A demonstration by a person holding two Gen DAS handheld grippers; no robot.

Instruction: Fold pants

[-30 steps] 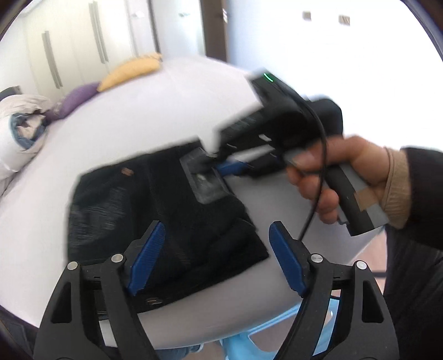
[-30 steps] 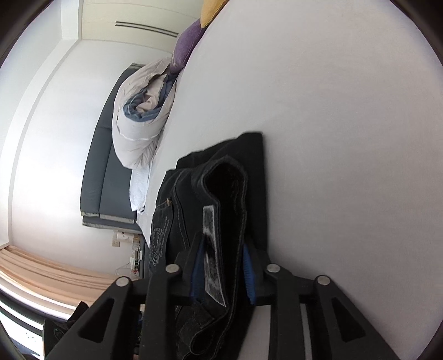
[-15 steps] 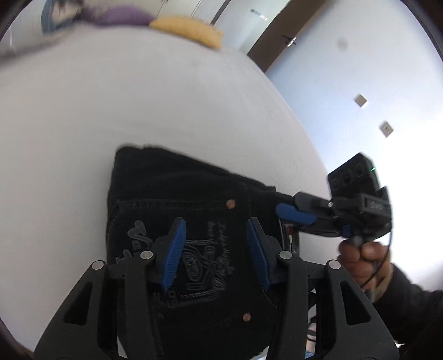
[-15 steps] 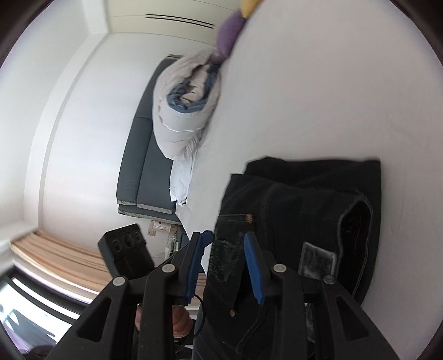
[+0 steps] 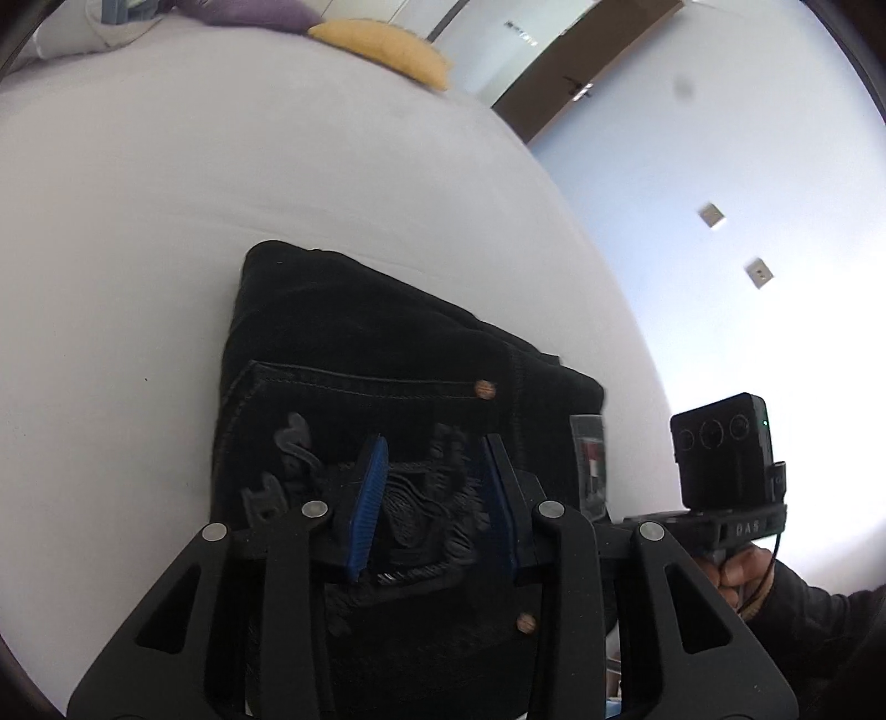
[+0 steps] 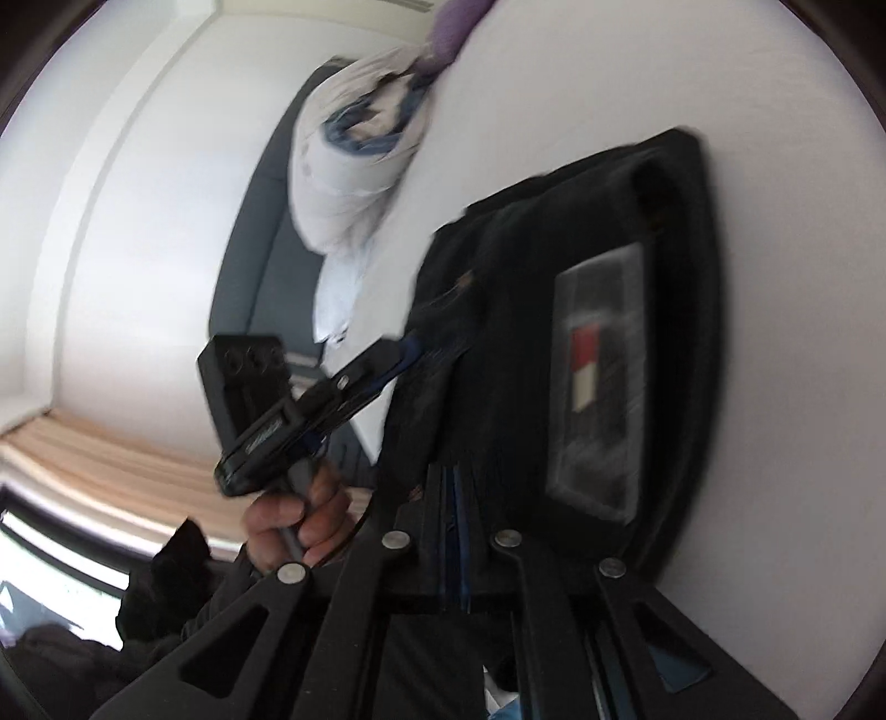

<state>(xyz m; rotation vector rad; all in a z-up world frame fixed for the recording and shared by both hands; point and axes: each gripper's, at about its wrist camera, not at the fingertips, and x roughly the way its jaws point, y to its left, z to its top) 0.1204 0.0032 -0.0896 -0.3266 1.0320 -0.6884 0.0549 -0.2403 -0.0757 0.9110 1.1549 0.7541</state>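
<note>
Folded black pants (image 5: 360, 343) lie on the white bed (image 5: 138, 221), embroidered back pocket up. A grey label patch (image 6: 598, 382) shows on the side layer. My left gripper (image 5: 434, 493) is over the near part of the pants. Its jaws are closing, and the wrinkled pocket fabric is pinched between the blue pads (image 5: 368, 498). In the right wrist view its fingertips (image 6: 407, 351) touch the pants' edge. My right gripper (image 6: 453, 498) is closing at the near edge of the pants (image 6: 498, 249), pads almost together on dark fabric. That view is blurred.
A yellow cushion (image 5: 387, 47) and a purple one (image 6: 454, 27) lie at the far end of the bed. A rolled white duvet (image 6: 354, 155) rests beside a dark sofa (image 6: 260, 249). A person's hand (image 6: 299, 515) holds the left gripper. A brown door (image 5: 581, 61) stands behind.
The left gripper swung in over the pants and narrowed its jaws around the embroidered pocket. The right gripper let go of the waistband, moved to the near edge and closed.
</note>
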